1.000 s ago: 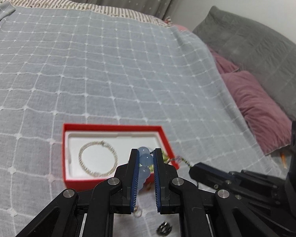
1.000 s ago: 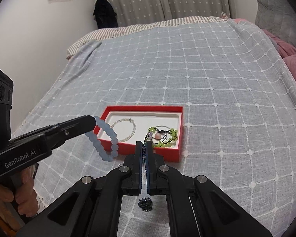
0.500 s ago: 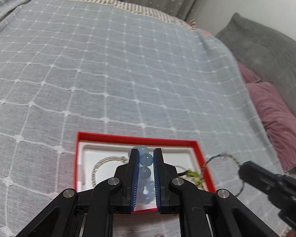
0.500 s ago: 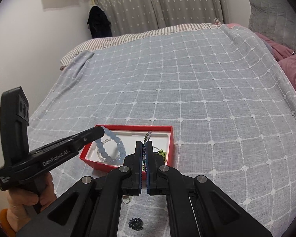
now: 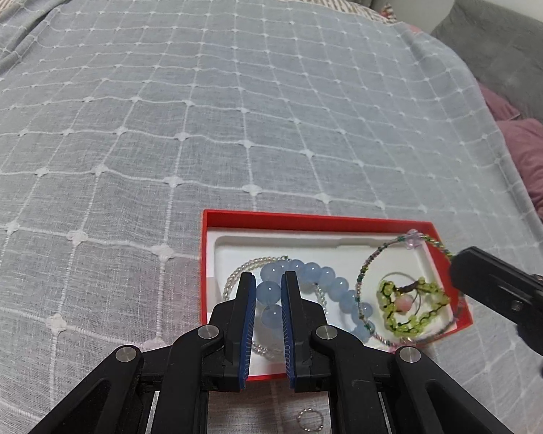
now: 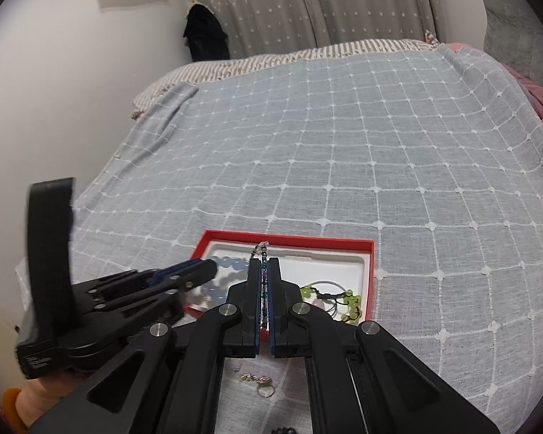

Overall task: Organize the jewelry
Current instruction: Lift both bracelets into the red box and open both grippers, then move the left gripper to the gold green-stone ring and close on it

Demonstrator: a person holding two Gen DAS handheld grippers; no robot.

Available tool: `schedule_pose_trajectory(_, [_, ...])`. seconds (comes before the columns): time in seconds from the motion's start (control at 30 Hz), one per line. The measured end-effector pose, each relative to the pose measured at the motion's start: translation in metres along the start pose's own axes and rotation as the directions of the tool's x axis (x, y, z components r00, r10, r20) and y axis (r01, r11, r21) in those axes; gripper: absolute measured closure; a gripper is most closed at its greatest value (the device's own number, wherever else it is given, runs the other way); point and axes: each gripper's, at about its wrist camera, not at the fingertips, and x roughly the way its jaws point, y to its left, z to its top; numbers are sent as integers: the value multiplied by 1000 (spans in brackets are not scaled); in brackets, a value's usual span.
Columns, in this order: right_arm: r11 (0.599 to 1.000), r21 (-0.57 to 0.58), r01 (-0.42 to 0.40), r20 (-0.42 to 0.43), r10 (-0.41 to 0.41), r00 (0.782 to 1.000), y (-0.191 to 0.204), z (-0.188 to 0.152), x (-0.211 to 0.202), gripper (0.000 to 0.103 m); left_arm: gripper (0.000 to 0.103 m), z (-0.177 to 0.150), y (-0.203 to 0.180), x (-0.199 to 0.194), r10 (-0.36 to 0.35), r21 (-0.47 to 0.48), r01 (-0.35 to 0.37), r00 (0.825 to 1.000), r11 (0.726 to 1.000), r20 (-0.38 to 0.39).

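A red box (image 5: pixel 307 217) with a white insert lies on the grey checked bedspread. My left gripper (image 5: pixel 266 278) is shut on a blue bead bracelet (image 5: pixel 325 276), which hangs down into the box over a pearl bracelet (image 5: pixel 240 267). A green bead bracelet (image 5: pixel 409 303) rests at the box's right end. My right gripper (image 6: pixel 263 264) is shut on a thin multicoloured bead bracelet (image 6: pixel 263 289) above the box (image 6: pixel 289 240). The same thin bracelet (image 5: pixel 365 264) hangs over the green one in the left wrist view. The left gripper (image 6: pixel 206 267) reaches in from the left.
Small loose rings (image 6: pixel 260 383) lie on the bedspread just in front of the box, one ring (image 5: pixel 309 421) under my left gripper. Grey pillow (image 5: pixel 506 47) and purple pillow (image 5: pixel 535 159) sit at the right. A person's hand (image 6: pixel 29 398) holds the left tool.
Both grippers have come forward over the red box. The blue bracelet has sunk into the box, and the thin bracelet now hangs above its right part.
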Motion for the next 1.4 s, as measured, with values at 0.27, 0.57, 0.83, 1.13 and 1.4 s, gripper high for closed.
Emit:
schedule_pose_trajectory(0.27, [994,13,112,-30,-112,993,-25,-10,23,101,94,1,1,4,22,2,-22,1000,1000,-6])
schedule_pose_trajectory(0.57, [983,-30,179,-1,-179,984,-28,-9,16,99,74,1,-6,1,70,45,-71,997,996,10])
schedule_pose_trajectory(0.83, [981,-24,190,22,-190,982,-28,-9,-8,50,44,-3,-17,-17,56,82,-58,998,995,30])
schedule_pose_trajectory(1.13, [978,-34,204,6,-204,979,-24,-19,-34,40,16,-17,-21,-36,68,102,-68,998,992,8])
schedule_pose_trajectory(1.4, [984,-17,177,-89,-178,980,-24,-43,-40,34,4,-34,-16,-46,114,99,-109,993,989,-40])
